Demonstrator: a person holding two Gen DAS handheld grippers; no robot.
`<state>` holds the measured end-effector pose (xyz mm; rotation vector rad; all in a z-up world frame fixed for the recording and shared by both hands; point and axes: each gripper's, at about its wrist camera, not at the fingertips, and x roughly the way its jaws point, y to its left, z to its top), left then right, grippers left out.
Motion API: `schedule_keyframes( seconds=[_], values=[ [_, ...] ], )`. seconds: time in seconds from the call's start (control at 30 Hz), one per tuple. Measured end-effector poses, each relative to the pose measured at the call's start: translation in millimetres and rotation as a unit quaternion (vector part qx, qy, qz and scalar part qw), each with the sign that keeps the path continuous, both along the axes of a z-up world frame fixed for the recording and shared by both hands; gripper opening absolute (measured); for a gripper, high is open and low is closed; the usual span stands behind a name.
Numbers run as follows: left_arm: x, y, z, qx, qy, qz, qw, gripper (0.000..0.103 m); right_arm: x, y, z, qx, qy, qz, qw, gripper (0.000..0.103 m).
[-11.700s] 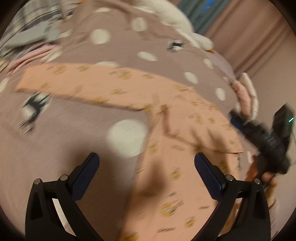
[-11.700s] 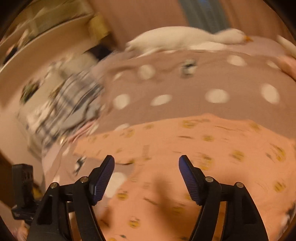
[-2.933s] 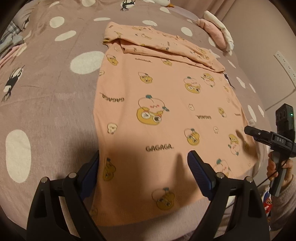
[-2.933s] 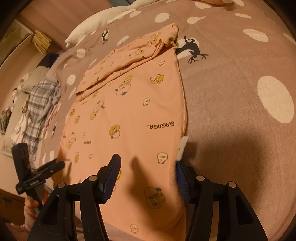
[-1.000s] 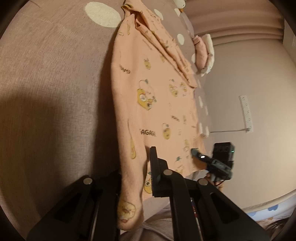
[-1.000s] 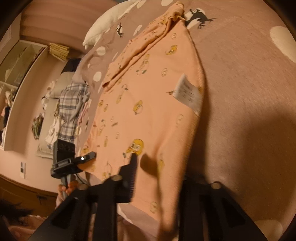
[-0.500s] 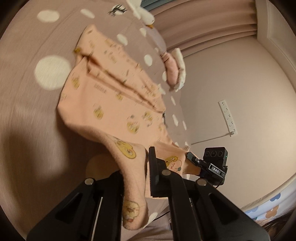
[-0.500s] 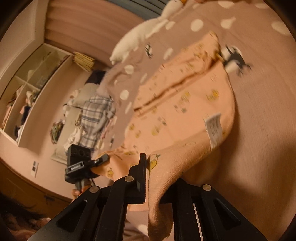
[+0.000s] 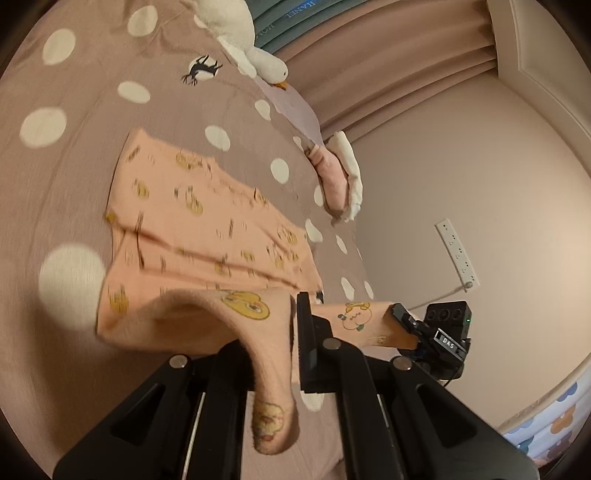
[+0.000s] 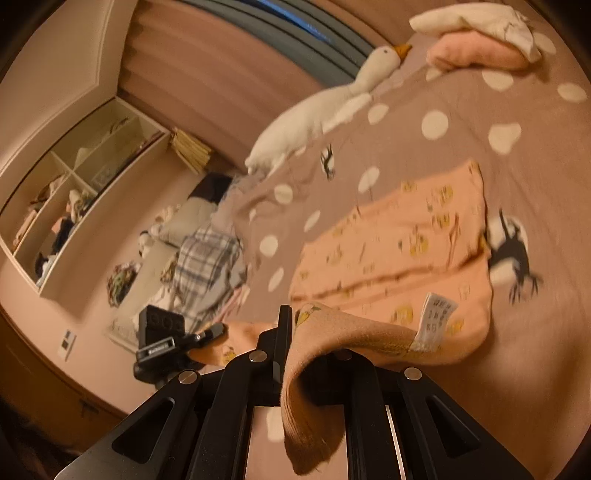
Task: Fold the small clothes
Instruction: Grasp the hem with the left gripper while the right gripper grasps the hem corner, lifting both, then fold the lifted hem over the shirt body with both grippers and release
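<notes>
The peach cotton garment printed with yellow cartoon ducks (image 9: 207, 221) lay partly on the mauve bedspread with white polka dots (image 9: 44, 122), its near hem lifted off it. The left gripper (image 9: 275, 332) pinched one hem corner; the right gripper (image 10: 306, 347) clamped the other, beside a white care label (image 10: 436, 317).

Readable lettering, left wrist view

"DAS" in white on the small label of the right gripper (image 9: 402, 325); "HANEL" and part of "HON…" upside down on the blue strip (image 9: 291, 16) by the curtain. Print on the white care tag (image 10: 436, 317) of the shirt (image 10: 402, 254) too blurred to read.
</notes>
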<state>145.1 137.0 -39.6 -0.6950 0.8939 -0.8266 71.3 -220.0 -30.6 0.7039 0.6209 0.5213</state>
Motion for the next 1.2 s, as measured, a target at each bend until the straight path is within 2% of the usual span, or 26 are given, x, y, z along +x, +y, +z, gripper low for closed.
schedule_keyframes(
  seconds=[0.17, 0.47, 0.67, 0.83, 0.9, 0.93, 1.03, 1.1, 1.17, 1.2],
  values=[
    [40, 0, 7, -0.013, -0.003, 0.018, 0.9997, 0.003, 33, -6, 8, -0.01, -0.004, -0.015, 1.0, 0.011],
    [109, -5, 0, 0.005, 0.011, 0.047, 0.9988, 0.003, 99, -16, 11, -0.018, 0.017, -0.045, 0.999, 0.011],
    [148, -13, -20, 0.03, 0.039, 0.059, 0.997, 0.003, 133, -28, -6, -0.021, 0.051, -0.068, 0.996, 0.011],
    [171, -22, -44, 0.065, 0.075, 0.056, 0.9935, 0.003, 149, -44, -33, -0.024, 0.108, -0.082, 0.99, 0.011],
    [180, -24, -52, 0.059, 0.095, 0.047, 0.9927, 0.003, 152, -50, -44, -0.02, 0.132, -0.081, 0.988, 0.011],
    [184, -27, -55, 0.055, 0.103, 0.042, 0.9923, 0.003, 153, -54, -49, -0.008, 0.146, -0.078, 0.986, 0.011],
    [204, -35, -69, 0.049, 0.163, 0.027, 0.985, 0.003, 160, -66, -58, 0.048, 0.174, -0.077, 0.981, 0.011],
    [217, -36, -75, 0.044, 0.194, 0.044, 0.9789, 0.003, 167, -75, -66, 0.088, 0.198, -0.084, 0.973, 0.011],
    [227, -35, -77, 0.032, 0.208, 0.057, 0.976, 0.004, 174, -83, -72, 0.127, 0.212, -0.088, 0.965, 0.011],
    [233, -33, -78, 0.017, 0.217, 0.063, 0.9741, 0.009, 178, -84, -73, 0.136, 0.215, -0.09, 0.963, 0.011]
  ],
)
